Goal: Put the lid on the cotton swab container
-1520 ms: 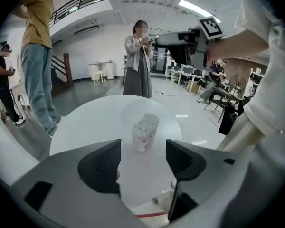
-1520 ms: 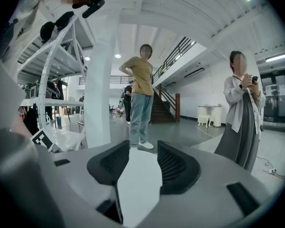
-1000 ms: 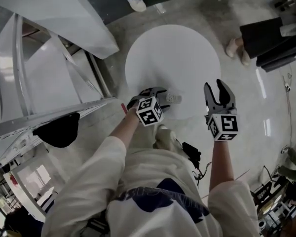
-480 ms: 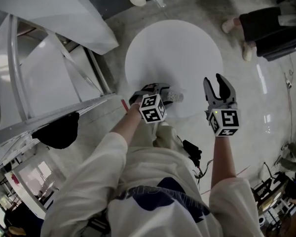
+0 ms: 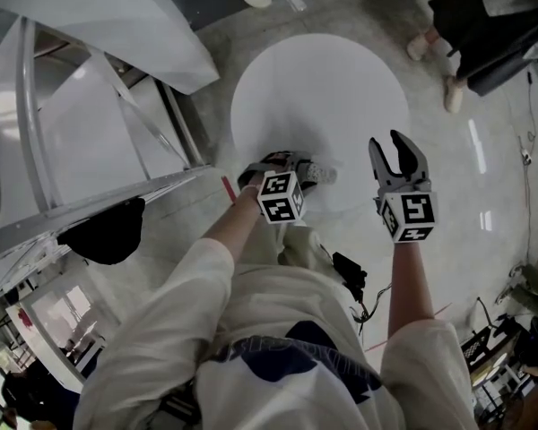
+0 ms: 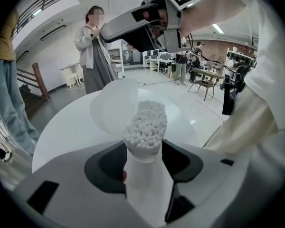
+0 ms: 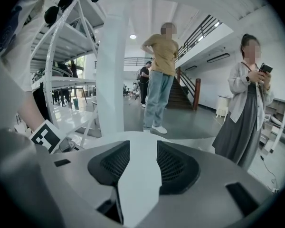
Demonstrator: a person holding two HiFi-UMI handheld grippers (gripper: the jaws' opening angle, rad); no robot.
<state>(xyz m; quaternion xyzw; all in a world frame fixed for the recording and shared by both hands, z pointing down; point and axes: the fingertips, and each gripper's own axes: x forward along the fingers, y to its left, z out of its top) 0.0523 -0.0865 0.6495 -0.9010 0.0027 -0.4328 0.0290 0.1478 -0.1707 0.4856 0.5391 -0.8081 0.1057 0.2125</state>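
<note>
Container between closing left fingers (open-topped)

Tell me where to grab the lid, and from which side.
Grip the lid by its top rim, right tool coming from above, pinching across its thickness. It appears to stand tilted up behind the cotton swab container, a thin translucent disc. Hinged or loose: cannot tell.

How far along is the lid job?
Done: nothing capped; the cotton swab container is open, swabs showing. In hand: left gripper jaws have just been closing and look pressed on the container. Left: right gripper, open and empty, must take what looks like the lid lying beyond it and cap it.
</note>
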